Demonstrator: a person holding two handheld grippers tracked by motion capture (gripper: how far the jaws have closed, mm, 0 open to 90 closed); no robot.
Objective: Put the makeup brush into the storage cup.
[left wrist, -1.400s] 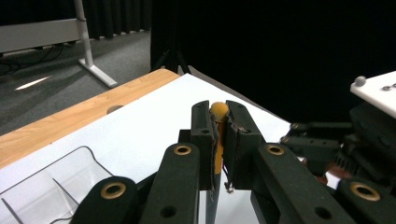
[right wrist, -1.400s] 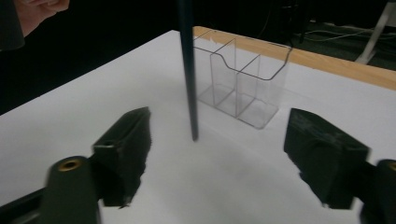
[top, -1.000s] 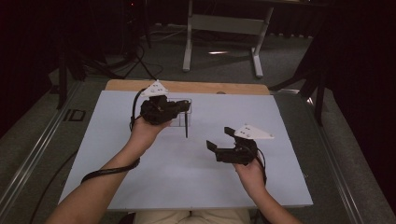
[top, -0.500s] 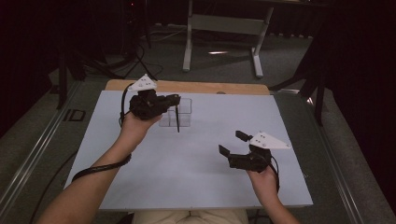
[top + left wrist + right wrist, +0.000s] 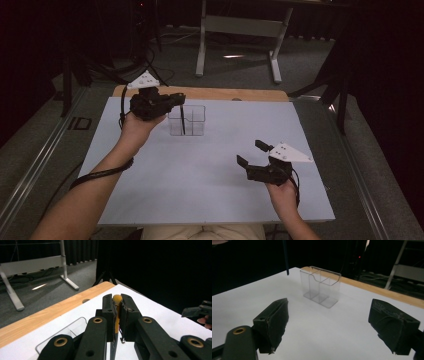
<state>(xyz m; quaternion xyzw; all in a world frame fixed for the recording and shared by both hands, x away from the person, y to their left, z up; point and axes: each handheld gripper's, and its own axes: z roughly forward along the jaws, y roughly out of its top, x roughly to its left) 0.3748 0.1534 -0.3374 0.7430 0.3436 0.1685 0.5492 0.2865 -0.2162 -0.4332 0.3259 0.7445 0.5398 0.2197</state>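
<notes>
- The left gripper [image 5: 176, 98] has its fingers [image 5: 110, 312] pressed together on a thin pen-like stick [image 5: 116, 315]; the yellow-orange top end pokes up between the two pads, and the dark shaft hangs straight down below them.
- In the high view the stick [image 5: 182, 120] hangs upright over the clear plastic organizer [image 5: 187, 121], in front of its left half; whether its tip is inside a compartment or just beside the wall cannot be told.
- The left hand [image 5: 136, 127] holds that gripper above the organizer's left side, with the grey three-cornered plate on top.
- The right gripper [image 5: 253, 156] has its fingers [image 5: 274, 320] spread wide with nothing between them; bare worktop shows through the gap.
- That gripper hovers well apart from the organizer, nearer the person and off to the right, and its fingers point toward the organizer [image 5: 321, 286].
- From the right gripper view the organizer stands upright with several open-topped compartments, all looking bare, and the dark shaft [image 5: 285, 257] hangs just to its left.
- The organizer stands on the white worktop [image 5: 210, 190] near its far edge, where a wooden strip [image 5: 240, 93] borders it.
</notes>
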